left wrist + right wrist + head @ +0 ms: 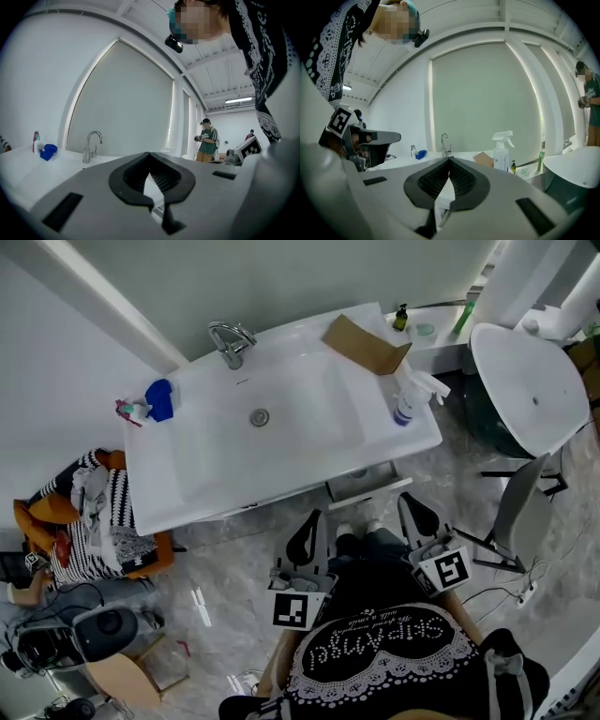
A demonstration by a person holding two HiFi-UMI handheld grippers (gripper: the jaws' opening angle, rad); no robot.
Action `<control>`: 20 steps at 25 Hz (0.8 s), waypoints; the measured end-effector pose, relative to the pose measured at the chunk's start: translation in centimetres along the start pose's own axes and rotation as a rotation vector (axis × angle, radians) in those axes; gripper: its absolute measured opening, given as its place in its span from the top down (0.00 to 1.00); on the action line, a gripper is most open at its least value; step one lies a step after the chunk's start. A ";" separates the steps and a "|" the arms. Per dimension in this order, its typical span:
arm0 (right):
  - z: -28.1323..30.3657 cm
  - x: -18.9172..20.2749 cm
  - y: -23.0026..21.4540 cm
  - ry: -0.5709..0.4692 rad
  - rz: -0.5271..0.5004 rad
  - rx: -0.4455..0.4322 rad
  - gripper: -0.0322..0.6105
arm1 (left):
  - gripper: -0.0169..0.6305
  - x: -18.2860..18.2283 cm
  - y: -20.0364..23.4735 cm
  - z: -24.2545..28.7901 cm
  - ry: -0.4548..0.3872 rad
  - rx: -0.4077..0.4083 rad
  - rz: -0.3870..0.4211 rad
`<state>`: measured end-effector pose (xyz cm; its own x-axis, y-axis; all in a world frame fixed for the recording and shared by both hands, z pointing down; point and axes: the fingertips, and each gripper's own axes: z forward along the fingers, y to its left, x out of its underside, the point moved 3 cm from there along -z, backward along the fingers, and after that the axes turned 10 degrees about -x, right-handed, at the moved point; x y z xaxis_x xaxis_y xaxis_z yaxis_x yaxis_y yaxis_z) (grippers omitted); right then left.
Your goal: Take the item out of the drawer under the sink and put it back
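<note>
White sink (pixel 309 432), drawer (pixel 364 486) ajar, left gripper (pixel 149 154), right gripper (pixel 449 160), jaws together, shirt script (pixel 375 643) unreadable

The white, flat-fronted drawer (pixel 370 489) under the white rectangular sink (pixel 309 432) stands pulled out partway. Its front panel sits clear of the cabinet face and runs parallel to the front edge of the white surface (pixel 187 493) above it. Between that panel and the edge you see a narrow strip of the drawer's grey inside. From the round metal drain (pixel 260 416) the drawer lies at about 5 o'clock, beneath the right-hand end of the surface. For you it is at 12 o'clock, close ahead. The overhanging edge covers most of the opening, so you cannot tell what lies inside it.
</note>
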<state>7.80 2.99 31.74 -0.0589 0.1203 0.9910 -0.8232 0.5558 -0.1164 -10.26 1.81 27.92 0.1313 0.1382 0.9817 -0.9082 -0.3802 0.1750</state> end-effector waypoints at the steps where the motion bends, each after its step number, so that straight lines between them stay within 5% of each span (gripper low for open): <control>1: -0.2 -0.1 0.1 0.000 0.008 -0.005 0.92 | 0.97 0.1 -0.1 -0.1 0.011 -0.008 -0.007; 8: -2.6 0.9 -0.4 0.060 0.024 -0.037 0.92 | 0.97 0.9 -1.7 -1.0 -0.032 -0.008 0.024; 20: -6.5 -0.6 -2.0 -0.006 0.032 -0.091 0.92 | 0.97 1.1 -6.8 -1.8 -0.030 -0.082 0.007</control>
<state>13.16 7.10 30.93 -0.0880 0.1344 0.9870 -0.7658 0.6245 -0.1533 -4.61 6.19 27.65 0.1357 0.1085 0.9848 -0.9383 -0.3050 0.1629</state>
